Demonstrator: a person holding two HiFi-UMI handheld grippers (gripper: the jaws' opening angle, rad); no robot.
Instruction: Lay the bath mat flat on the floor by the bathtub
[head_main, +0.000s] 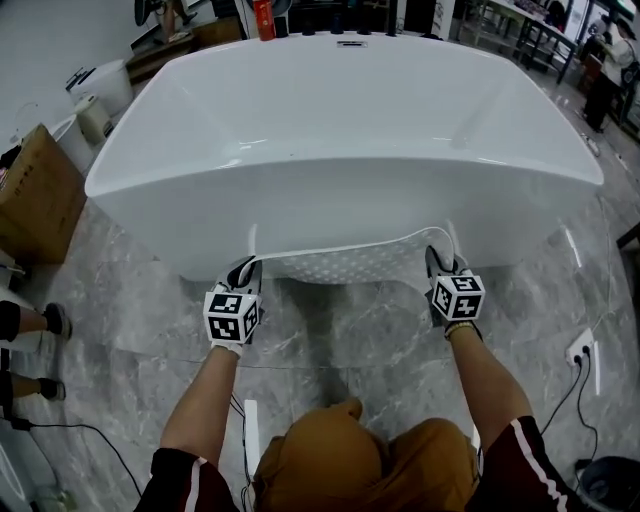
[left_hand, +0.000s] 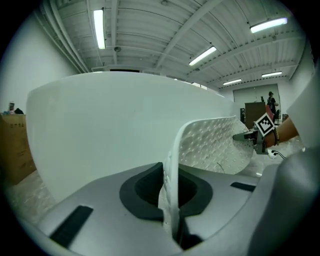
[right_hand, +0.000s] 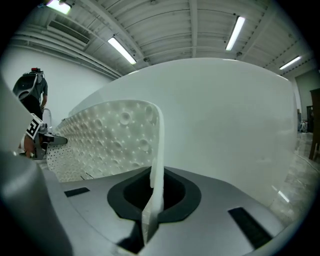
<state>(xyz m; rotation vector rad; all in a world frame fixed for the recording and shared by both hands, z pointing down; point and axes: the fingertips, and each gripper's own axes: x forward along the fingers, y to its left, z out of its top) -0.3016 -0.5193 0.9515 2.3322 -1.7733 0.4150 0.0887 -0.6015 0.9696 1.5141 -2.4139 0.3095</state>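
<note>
1. The left gripper (head_main: 247, 268) pinches the 9 o'clock end of the bath mat (head_main: 350, 262). In the left gripper view its fingers (left_hand: 112, 210) are pressed together on the mat's thin white edge (left_hand: 169, 195), which stands upright out of the gap.
2. The right gripper (head_main: 438, 260) pinches the 3 o'clock end. In the right gripper view its fingers (right_hand: 235, 215) clamp the mat's edge (right_hand: 152, 200) the same way, and the studded sheet (right_hand: 105, 135) curves away toward 9 o'clock.
3. The mat hangs stretched between the two grippers, its top edge a slightly sagging line and its dimpled face turned to the person.
4. It is held just in front of the near wall of the white bathtub (head_main: 340, 130), at the person's 12 o'clock, over the grey marble floor (head_main: 350, 340).
5. Whether the mat's lower edge touches the floor cannot be told.
</note>
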